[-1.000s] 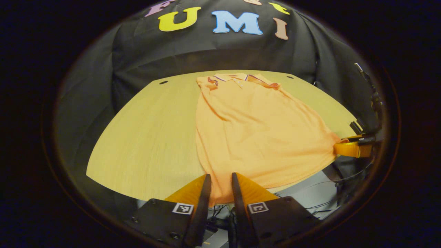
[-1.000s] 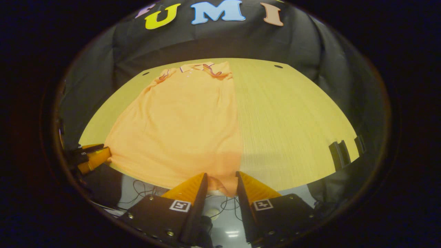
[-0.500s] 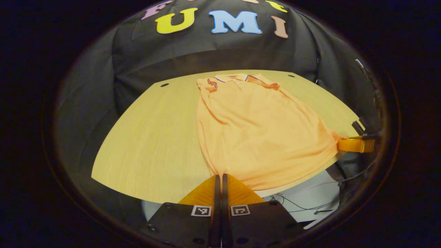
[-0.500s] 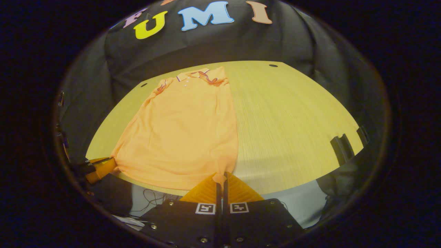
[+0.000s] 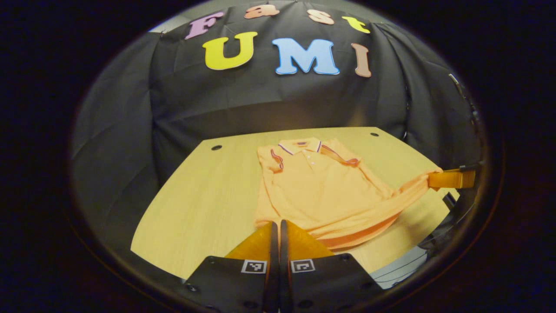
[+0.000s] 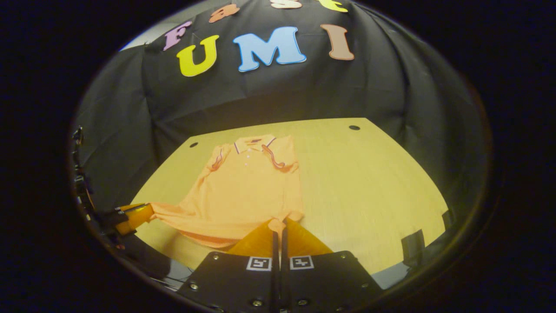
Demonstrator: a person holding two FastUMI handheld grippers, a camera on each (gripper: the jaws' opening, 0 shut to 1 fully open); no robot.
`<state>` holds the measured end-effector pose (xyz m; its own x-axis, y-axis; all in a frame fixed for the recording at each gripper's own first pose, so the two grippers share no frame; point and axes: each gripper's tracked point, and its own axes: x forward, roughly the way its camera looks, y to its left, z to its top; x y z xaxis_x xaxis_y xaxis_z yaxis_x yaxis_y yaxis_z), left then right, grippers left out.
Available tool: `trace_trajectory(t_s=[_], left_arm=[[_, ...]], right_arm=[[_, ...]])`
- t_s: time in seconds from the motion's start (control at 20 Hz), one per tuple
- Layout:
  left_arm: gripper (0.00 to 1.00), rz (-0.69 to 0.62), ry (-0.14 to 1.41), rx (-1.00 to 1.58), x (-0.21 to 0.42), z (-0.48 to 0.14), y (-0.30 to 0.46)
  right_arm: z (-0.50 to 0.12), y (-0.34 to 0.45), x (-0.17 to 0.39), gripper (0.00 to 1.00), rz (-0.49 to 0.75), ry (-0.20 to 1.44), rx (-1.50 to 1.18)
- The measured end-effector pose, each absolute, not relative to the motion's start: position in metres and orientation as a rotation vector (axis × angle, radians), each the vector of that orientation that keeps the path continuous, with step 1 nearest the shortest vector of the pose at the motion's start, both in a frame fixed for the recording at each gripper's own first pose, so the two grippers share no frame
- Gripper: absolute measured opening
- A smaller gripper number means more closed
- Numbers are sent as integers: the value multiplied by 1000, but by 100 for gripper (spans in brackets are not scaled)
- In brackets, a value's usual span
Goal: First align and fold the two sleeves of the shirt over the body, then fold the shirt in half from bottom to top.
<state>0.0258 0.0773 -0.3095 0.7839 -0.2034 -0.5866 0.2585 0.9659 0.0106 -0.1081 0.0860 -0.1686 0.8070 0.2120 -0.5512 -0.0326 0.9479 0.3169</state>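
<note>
i am on the last fold. both my left gripper (image 5: 276,226) and right gripper (image 6: 278,225) have jaws pinched tight on the shirt (image 5: 321,191) hem. next i carry it up to the collar (image 5: 299,146).

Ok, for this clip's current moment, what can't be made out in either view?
- Left gripper view: the hem corner of the shirt held by the left tool is hidden behind its closed fingers.
- Right gripper view: the right tool likewise covers its corner.
- Both views: the table under the lifted hem is hidden by cloth.
- The collar buttons are too small to count.
</note>
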Motion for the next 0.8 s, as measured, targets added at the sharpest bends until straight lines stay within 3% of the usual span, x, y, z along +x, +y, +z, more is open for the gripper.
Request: trace_trajectory(t_s=[0.8], left_arm=[[6,-259,540,29,209,-298,59]], right_arm=[[-125,90,53,1,106,540,220]])
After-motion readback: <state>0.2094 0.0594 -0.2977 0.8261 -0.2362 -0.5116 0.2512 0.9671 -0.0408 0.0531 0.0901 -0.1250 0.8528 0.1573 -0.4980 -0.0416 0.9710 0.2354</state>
